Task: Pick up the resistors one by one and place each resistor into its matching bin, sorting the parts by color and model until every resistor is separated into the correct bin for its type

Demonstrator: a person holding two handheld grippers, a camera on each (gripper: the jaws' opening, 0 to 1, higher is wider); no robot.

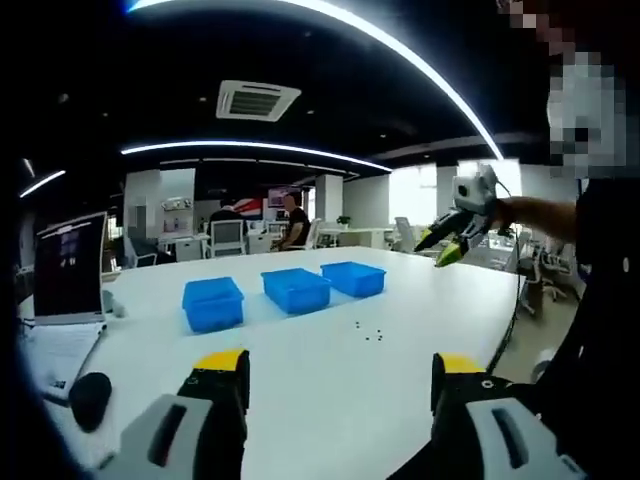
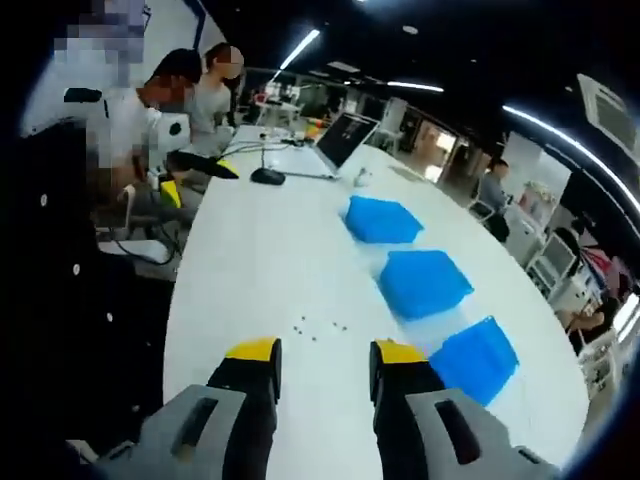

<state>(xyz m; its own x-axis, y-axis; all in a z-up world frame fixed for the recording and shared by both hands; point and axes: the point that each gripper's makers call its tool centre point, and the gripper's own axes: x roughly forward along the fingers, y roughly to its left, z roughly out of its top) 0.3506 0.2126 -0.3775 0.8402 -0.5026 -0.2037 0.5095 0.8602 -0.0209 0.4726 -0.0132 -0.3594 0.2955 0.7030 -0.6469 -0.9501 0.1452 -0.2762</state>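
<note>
Several tiny dark resistors point(image 1: 368, 332) lie loose on the white table point(image 1: 330, 390), just in front of three blue bins point(image 1: 213, 303) point(image 1: 296, 289) point(image 1: 353, 278) set in a row. My left gripper point(image 1: 340, 372) hovers low over the near table edge, open, nothing between its yellow-tipped jaws. My right gripper point(image 1: 450, 245) is held up in a hand at the right, above the table's far corner. In the right gripper view, my right gripper point(image 2: 325, 358) is open and empty above the resistors point(image 2: 318, 327), with the bins point(image 2: 383, 220) point(image 2: 425, 282) point(image 2: 475, 355) to their right. The left gripper point(image 2: 195, 178) shows at the left.
An open laptop point(image 1: 70, 265), papers point(image 1: 55, 350) and a black mouse point(image 1: 90, 395) occupy the table's left end. In the right gripper view the laptop point(image 2: 345, 140) and mouse point(image 2: 268, 177) lie beyond the bins. People sit at the table's end and at desks behind.
</note>
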